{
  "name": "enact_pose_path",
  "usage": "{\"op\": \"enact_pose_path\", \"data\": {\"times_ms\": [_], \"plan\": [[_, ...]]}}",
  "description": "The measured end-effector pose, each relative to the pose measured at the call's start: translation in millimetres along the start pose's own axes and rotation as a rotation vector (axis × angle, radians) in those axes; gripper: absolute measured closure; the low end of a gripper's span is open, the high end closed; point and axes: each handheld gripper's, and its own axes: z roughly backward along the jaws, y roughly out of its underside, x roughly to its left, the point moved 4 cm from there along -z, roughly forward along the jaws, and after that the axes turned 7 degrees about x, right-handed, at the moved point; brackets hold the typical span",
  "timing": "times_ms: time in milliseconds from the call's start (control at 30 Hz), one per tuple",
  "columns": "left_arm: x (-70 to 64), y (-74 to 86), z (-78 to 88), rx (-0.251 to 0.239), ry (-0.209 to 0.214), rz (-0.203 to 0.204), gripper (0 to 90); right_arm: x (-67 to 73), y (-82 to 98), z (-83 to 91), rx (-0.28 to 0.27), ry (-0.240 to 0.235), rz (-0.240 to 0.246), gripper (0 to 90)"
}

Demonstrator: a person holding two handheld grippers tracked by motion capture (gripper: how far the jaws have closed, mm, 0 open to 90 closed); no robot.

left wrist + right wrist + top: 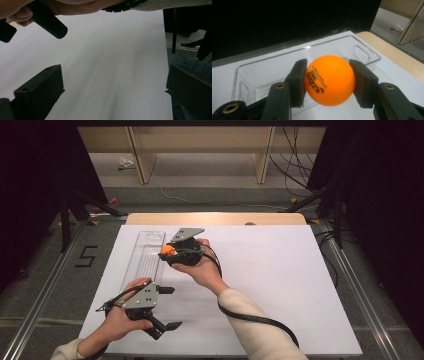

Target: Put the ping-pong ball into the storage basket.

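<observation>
The right gripper (328, 82) clamps an orange ball (329, 80) between both pads, held just above the near long rim of the clear tray (145, 257). That tray lies along the left edge of the white surface (280, 285). The left gripper (167, 307) rests near the front left corner, jaws spread wide with nothing between them.

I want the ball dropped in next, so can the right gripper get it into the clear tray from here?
Probably yes: the right gripper holds the ball beside the tray's open top.
</observation>
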Motion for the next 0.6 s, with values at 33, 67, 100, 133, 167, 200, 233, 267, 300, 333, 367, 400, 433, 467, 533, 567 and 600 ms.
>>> {"op": "enact_pose_path", "data": {"times_ms": [33, 67, 100, 133, 167, 200, 233, 267, 300, 333, 367, 400, 433, 467, 533, 567, 600], "plan": [[0.0, 0.0, 0.1, 0.001, 0.000, 0.000, 0.8, 0.2, -0.3, -0.4, 0.002, 0.000, -0.001, 51.6], [0.0, 0.0, 0.0, 0.000, 0.000, 0.000, 0.8, 0.3, -0.6, -0.7, 0.001, 0.000, -0.003, 51.6], [0.0, 0.0, 0.1, 0.001, 0.000, 0.000, 0.8, 0.3, -0.9, -1.2, 0.002, 0.001, -0.002, 51.6], [0.0, 0.0, 0.1, 0.001, 0.000, 0.000, 0.8, 0.2, -1.3, -1.5, 0.002, -0.001, 0.002, 51.6], [0.2, -0.1, 0.2, 0.001, -0.001, -0.003, 0.8, 0.3, -1.9, -2.0, 0.001, -0.002, 0.002, 51.6], [0.1, -0.1, 0.2, 0.001, -0.001, -0.003, 0.8, 0.5, -2.2, -2.2, 0.001, -0.002, 0.002, 51.5], [0.1, -0.1, 0.1, 0.000, -0.001, -0.003, 0.8, 0.6, -2.6, -2.6, -0.001, -0.002, 0.001, 51.6], [0.1, -0.1, 0.2, 0.001, -0.001, -0.004, 0.8, 0.7, -2.8, -3.0, -0.001, -0.003, 0.001, 51.6], [0.1, -0.1, 0.2, 0.001, 0.000, -0.003, 0.8, 0.8, -3.0, -3.4, 0.000, -0.003, 0.003, 51.5], [0.1, -0.1, 0.1, 0.000, -0.001, -0.004, 0.8, 1.0, -3.1, -3.8, 0.002, -0.003, 0.003, 51.6], [0.1, -0.1, 0.2, 0.000, -0.001, -0.004, 0.8, 1.1, -3.2, -4.2, 0.003, -0.004, 0.002, 51.6], [0.1, -0.1, 0.2, 0.000, -0.001, -0.004, 0.8, 1.1, -3.4, -4.6, 0.003, -0.005, 0.002, 51.6], [0.1, -0.1, 0.2, 0.000, -0.001, -0.003, 0.8, 1.0, -3.5, -5.0, 0.003, -0.005, 0.002, 51.6], [0.1, -0.1, 0.2, 0.001, -0.001, -0.004, 0.8, 0.9, -3.6, -5.3, 0.004, -0.006, 0.001, 51.6], [0.0, -0.1, 0.1, 0.000, -0.002, -0.004, 0.8, 0.9, -3.5, -6.1, 0.007, -0.007, 0.002, 51.6], [0.0, -0.1, 0.0, 0.000, -0.002, -0.005, 0.8, 0.8, -3.6, -6.7, 0.007, -0.007, 0.003, 51.6], [0.0, -0.1, 0.1, 0.000, -0.002, -0.005, 0.8, 0.7, -3.7, -7.0, 0.007, -0.007, 0.004, 51.6]]}}
